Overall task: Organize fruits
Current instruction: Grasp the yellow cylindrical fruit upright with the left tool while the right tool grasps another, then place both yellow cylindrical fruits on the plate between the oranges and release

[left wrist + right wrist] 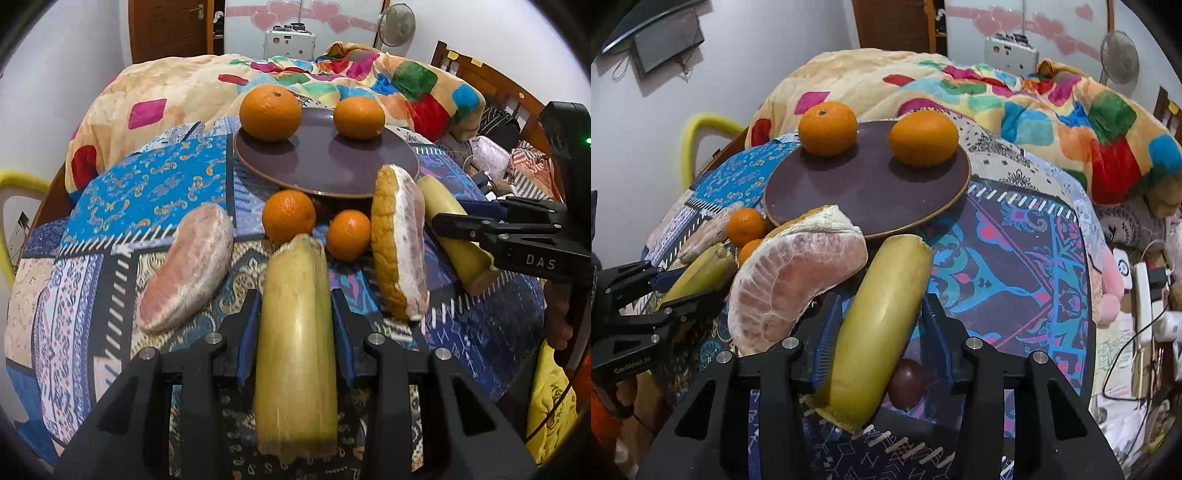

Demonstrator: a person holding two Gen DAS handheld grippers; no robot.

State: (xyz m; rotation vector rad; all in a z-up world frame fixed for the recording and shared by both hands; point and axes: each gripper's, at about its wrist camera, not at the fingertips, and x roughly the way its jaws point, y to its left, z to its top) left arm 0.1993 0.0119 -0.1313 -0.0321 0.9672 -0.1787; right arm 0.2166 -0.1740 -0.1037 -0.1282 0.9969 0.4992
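**Both grippers straddle bananas below the plate**

Left gripper: fingers spread around a pale yellow banana, contact unclear. Left of its fingers lies a pomelo wedge; ahead, two small oranges, then the brown plate carrying two more. Right gripper: fingers spread around a second banana; peeled pomelo segment crowds the left finger. A dark round fruit sits half hidden.
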